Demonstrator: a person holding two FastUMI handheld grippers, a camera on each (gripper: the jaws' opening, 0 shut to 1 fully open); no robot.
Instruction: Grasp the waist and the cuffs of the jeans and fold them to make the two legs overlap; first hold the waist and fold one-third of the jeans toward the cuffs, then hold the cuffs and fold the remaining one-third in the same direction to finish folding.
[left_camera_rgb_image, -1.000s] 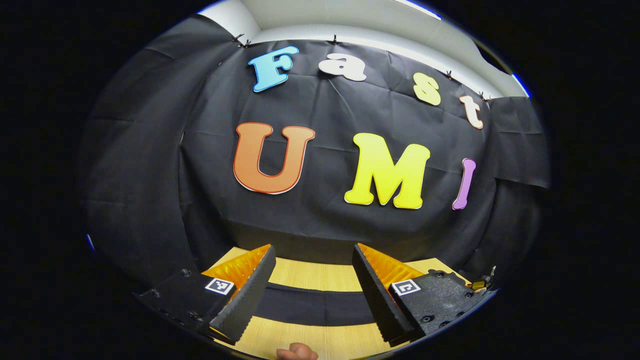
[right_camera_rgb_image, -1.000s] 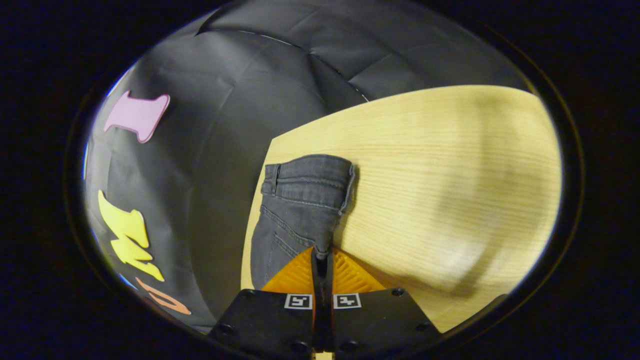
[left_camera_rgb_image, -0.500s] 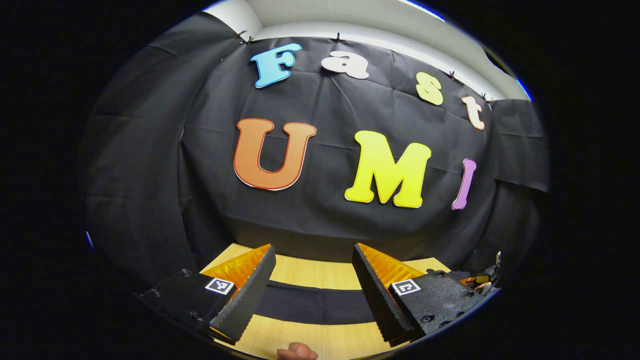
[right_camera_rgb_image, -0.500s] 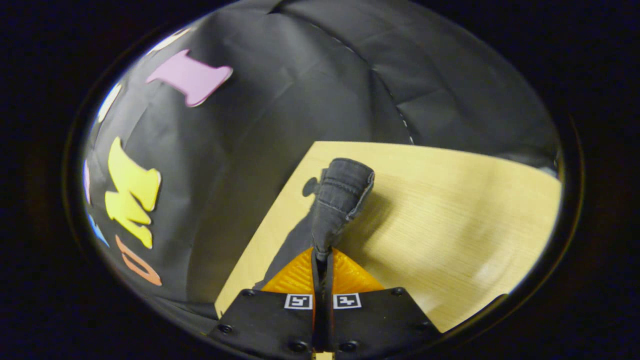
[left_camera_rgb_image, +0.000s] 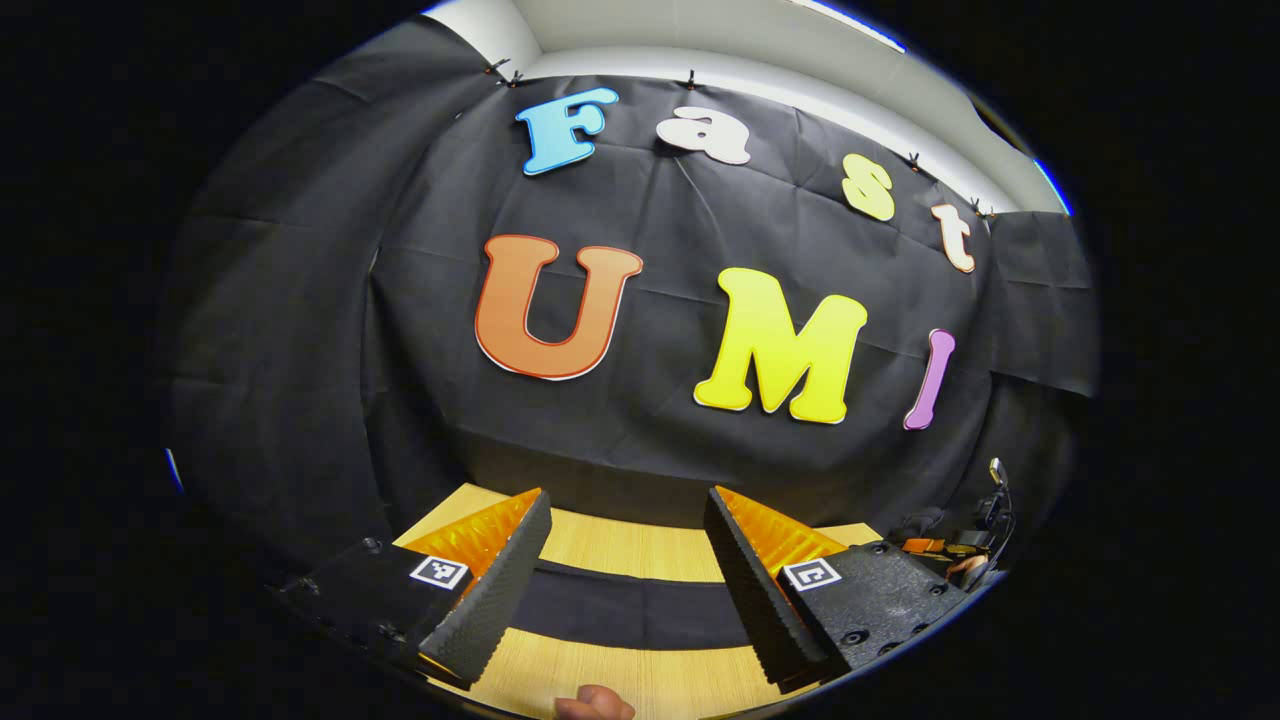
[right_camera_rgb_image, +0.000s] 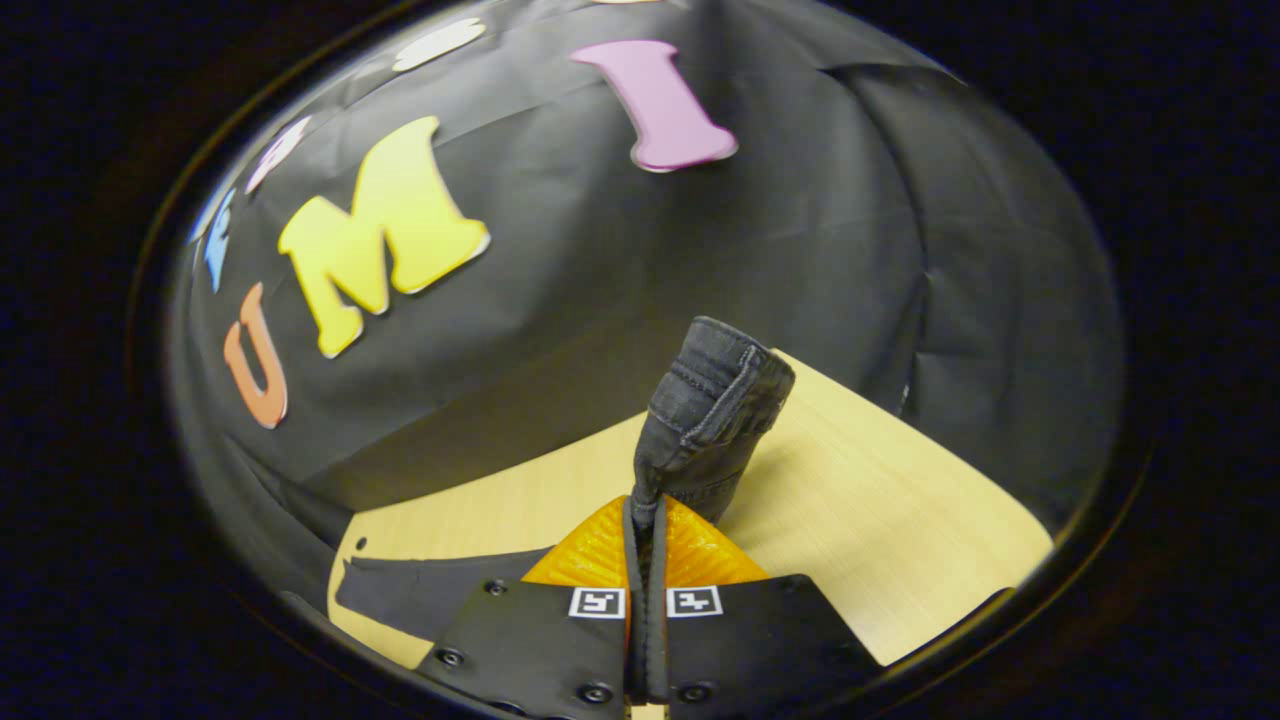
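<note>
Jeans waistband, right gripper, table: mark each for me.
jeans waistband (right_camera_rgb_image: 715, 385), right gripper view, on the stitched band lifted above the fingers.
right gripper (right_camera_rgb_image: 645, 515), right gripper view, midway between its closed fingertips.
table (right_camera_rgb_image: 880, 520), right gripper view, bare wood right of the jeans.

The jeans (right_camera_rgb_image: 712, 415) are disappearing between the fingers of the right hand-held gripper (right_camera_rgb_image: 641, 520), and below the left hand-held gripper (left_camera_rgb_image: 625, 570) a fingertip (left_camera_rgb_image: 594, 705) is being cut off.

The dark grey jeans (right_camera_rgb_image: 712, 410) are lifted at the stitched waist end, which stands bunched and upright above the bench (right_camera_rgb_image: 880, 500). The rest lies flat as a dark band (left_camera_rgb_image: 630, 610) across the bench.
</note>
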